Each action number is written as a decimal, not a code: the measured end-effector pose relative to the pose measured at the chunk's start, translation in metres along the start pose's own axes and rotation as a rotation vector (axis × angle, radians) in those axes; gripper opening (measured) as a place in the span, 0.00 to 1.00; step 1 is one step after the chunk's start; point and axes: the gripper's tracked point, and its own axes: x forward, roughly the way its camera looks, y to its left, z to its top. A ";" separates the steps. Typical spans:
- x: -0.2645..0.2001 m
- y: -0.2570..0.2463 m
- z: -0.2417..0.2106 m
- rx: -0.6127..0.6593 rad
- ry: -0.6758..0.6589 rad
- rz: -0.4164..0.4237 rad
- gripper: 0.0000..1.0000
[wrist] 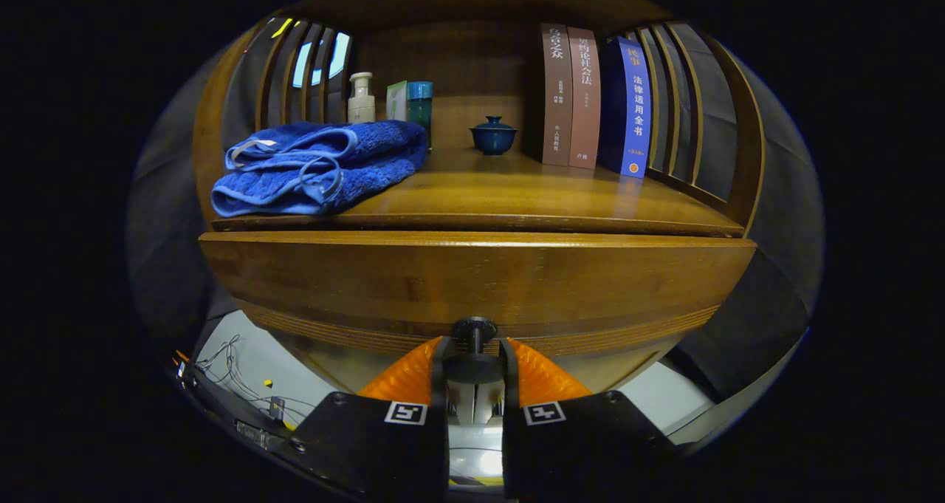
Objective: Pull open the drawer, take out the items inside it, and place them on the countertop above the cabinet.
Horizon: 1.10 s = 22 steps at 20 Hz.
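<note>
The gripper (pixel 475 355) has its 2 fingers drawn nearly together around the small dark knob (pixel 475 332) on the front of the wooden drawer (pixel 472 281), one finger pressing on each side of the knob's stem, so the knob sits clamped between them. The drawer front stands just proud of the cabinet, its top edge a little forward of the countertop (pixel 517 193) above; its inside cannot be seen from here. From left to right along the countertop: a folded blue towel (pixel 317 167) lies at the front left corner, slightly overhanging the edge; behind it stand a pale pump bottle (pixel 361 98), a small green-and-white box (pixel 396 100) and a teal cup (pixel 420 104), close together against the back panel; near the middle sits a dark blue lidded teacup (pixel 493 135); to its right 3 books (pixel 590 97) stand upright, 2 brown and 1 blue, touching one another and next to the slatted right side of the cabinet. Below the drawer at left, thin loose wires (pixel 229 370) trail over a pale floor.
</note>
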 end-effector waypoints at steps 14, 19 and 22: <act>-0.129 -0.007 -0.068 0.050 0.125 0.014 0.32; -0.147 -0.008 -0.080 0.052 0.163 0.013 0.32; -0.152 -0.009 -0.089 0.060 0.194 0.016 0.32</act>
